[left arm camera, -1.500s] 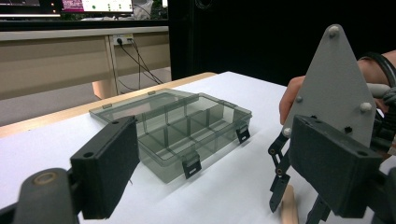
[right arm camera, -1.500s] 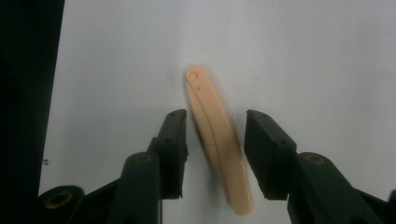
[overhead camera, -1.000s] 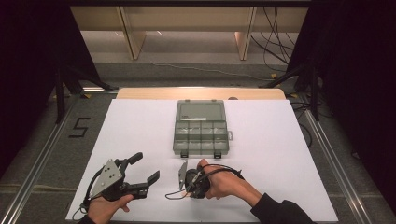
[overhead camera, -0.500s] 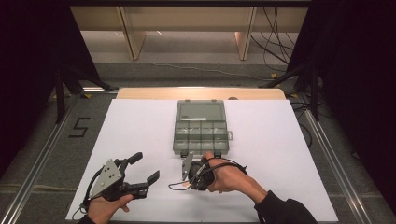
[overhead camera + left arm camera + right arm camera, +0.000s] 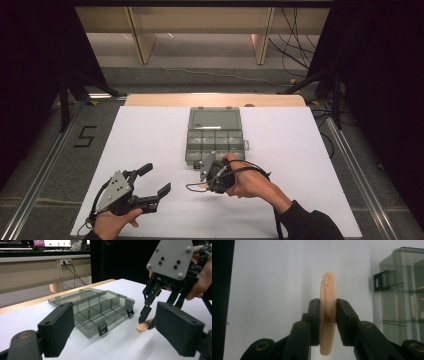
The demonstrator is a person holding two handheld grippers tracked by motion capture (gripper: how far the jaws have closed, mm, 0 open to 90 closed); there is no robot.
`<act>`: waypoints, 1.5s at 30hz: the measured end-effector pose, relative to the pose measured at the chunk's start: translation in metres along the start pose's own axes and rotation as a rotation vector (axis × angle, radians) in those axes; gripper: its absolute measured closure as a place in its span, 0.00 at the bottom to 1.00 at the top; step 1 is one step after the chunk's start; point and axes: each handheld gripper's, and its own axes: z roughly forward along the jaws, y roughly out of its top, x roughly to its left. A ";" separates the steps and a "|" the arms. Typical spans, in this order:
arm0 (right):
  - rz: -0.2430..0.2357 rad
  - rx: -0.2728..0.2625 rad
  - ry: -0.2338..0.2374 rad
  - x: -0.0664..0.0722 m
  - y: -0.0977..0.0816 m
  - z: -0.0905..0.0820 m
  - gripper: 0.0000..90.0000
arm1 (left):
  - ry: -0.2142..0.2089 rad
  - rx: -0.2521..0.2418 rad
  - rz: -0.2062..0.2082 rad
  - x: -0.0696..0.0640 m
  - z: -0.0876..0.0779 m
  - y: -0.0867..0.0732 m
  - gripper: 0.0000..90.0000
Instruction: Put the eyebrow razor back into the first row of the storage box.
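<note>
Peach clip point(image 5: 327, 315) — a flat, slim plastic piece — sits clamped between the pads of the right gripper point(image 5: 327, 320), which is closed tight on its middle. In the right gripper view its long axis runs straight along the jaws: the rounded end with a small rivet-like dot points away from the hand, over the white table point(image 5: 274, 277), and the other end reaches back between the jaws toward the gripper body. It is held edge-on, thin side facing the camera, with the two leaves of the piece meeting near the far end.

In the left gripper view the right gripper point(image 5: 146, 320) points steeply down, and the clip's point(image 5: 143, 326) end shows below the jaw tips, at or just above the table; contact cannot be told. It lies just beside the front corner of the box point(image 5: 95, 307) — a smoky clear organizer, lid shut, two black latches on its near face.

In the high view the right gripper point(image 5: 204, 170) is at the box's point(image 5: 216, 135) near edge, by its left front corner. The left gripper point(image 5: 154, 181) rests well apart at the lower left, jaws spread wide with nothing between them.
</note>
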 end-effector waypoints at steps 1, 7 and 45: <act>0.000 0.000 0.000 0.000 0.000 0.000 0.83 | -0.001 0.000 -0.001 0.000 0.000 0.000 0.18; -0.003 -0.007 -0.035 -0.008 -0.003 -0.006 0.83 | 0.000 0.000 0.000 0.000 0.000 0.000 0.18; 0.070 -0.047 -0.148 -0.042 -0.013 -0.026 0.83 | 0.002 -0.001 -0.002 0.000 0.000 0.000 0.18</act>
